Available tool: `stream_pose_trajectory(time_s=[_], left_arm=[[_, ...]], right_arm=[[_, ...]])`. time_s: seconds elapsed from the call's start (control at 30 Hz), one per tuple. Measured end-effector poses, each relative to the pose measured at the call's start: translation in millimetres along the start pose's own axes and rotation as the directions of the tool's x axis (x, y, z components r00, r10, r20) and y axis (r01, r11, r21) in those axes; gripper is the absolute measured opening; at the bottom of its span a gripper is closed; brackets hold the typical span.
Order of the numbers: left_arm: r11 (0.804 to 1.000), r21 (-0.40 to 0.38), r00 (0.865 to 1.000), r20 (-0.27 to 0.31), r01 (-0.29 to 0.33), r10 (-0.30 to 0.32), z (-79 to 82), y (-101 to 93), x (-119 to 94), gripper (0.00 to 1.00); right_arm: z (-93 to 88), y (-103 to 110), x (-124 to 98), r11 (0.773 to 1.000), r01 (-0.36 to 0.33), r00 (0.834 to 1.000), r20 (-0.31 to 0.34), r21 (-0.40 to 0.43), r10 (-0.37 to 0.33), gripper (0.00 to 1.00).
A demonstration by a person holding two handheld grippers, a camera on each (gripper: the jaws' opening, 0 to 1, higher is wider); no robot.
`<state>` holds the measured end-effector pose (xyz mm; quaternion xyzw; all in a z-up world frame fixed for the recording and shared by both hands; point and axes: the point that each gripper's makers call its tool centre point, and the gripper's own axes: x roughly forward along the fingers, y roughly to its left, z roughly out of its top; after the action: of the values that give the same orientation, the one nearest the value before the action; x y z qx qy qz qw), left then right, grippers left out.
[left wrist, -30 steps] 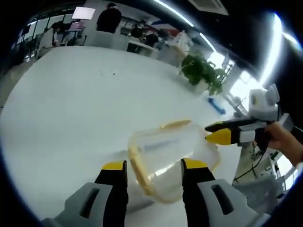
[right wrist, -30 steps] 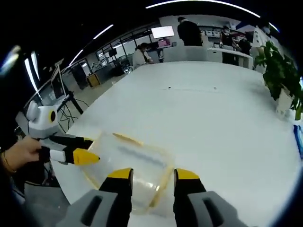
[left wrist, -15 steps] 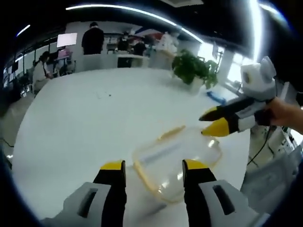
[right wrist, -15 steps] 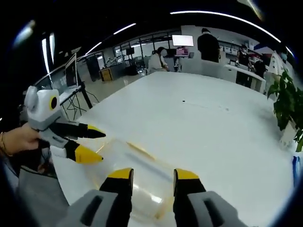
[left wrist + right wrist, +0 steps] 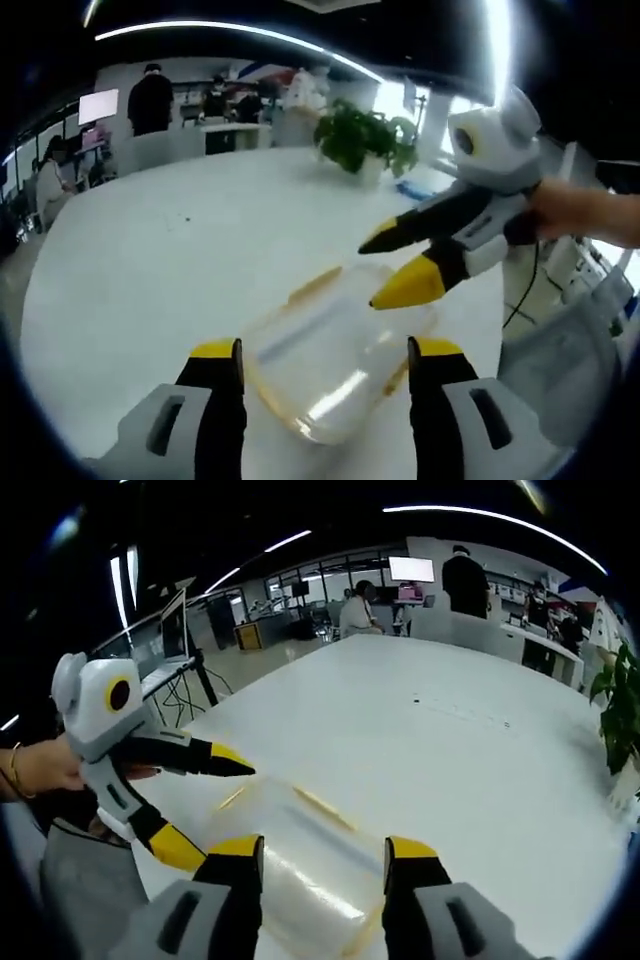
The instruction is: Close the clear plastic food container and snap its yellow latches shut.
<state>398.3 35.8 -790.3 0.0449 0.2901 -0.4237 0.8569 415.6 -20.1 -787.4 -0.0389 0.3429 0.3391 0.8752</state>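
Tongs hover over a clear plastic food container [image 5: 335, 360] lying near the edge of a white desk [image 5: 170, 260]. The left tongs [image 5: 322, 352] stand apart just above it, gripping nothing; the right tongs [image 5: 322, 847], likewise spread and empty, hang over its other side. Yellow latches [image 5: 322, 807] show along the rim, though whether any is snapped shut cannot be told; the latching appears still to do.
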Motion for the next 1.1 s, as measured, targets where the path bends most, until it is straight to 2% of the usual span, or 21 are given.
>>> stream_pose_trajectory(time_s=[0.17, 0.3, 0.4, 0.5, 0.77, 0.93, 1.0, 1.1], left_arm=[[1.000, 0.010, 1.000, -0.002, 0.005, -0.005, 1.5, -1.2, 2, 0.61], [1.000, -0.017, 0.999, 0.030, -0.009, 0.009, 9.5, 3.6, 1, 0.58], [0.999, 0.022, 1.000, -0.005, -0.030, 0.030, 4.9, 8.0, 4, 0.58], [0.998, 0.052, 0.999, -0.030, -0.025, 0.026, 0.9, 6.4, 6, 0.57], [0.995, 0.100, 0.998, -0.055, 0.002, 0.003, -4.7, -3.0, 8, 0.60], [0.974, 0.224, 0.995, -0.093, 0.044, -0.023, -11.4, -14.2, 8, 0.63], [0.954, 0.293, 0.995, -0.100, 0.057, -0.029, -12.7, -17.1, 8, 0.64], [0.940, 0.335, 0.994, -0.104, 0.067, -0.033, -12.9, -20.9, 8, 0.64]], right_arm=[[-0.8, 4, 4, 1.000, -0.015, 1.000, -0.013, -0.014, 0.015, 0.36], [-0.5, 9, 6, 0.999, -0.034, 0.999, -0.013, -0.011, 0.033, 0.32], [-1.1, 12, 10, 0.999, -0.046, 0.999, -0.017, -0.016, 0.046, 0.31], [-0.9, 16, 13, 0.998, -0.066, 0.998, -0.018, -0.012, 0.066, 0.29], [2.0, 19, 21, 0.996, -0.085, 0.996, -0.022, -0.036, 0.084, 0.32], [6.5, 16, 25, 0.991, -0.101, 0.995, -0.035, -0.084, 0.098, 0.36], [6.7, 16, 26, 0.989, -0.116, 0.993, -0.044, -0.096, 0.112, 0.37], [6.6, 16, 30, 0.981, -0.149, 0.988, -0.062, -0.127, 0.142, 0.38]])
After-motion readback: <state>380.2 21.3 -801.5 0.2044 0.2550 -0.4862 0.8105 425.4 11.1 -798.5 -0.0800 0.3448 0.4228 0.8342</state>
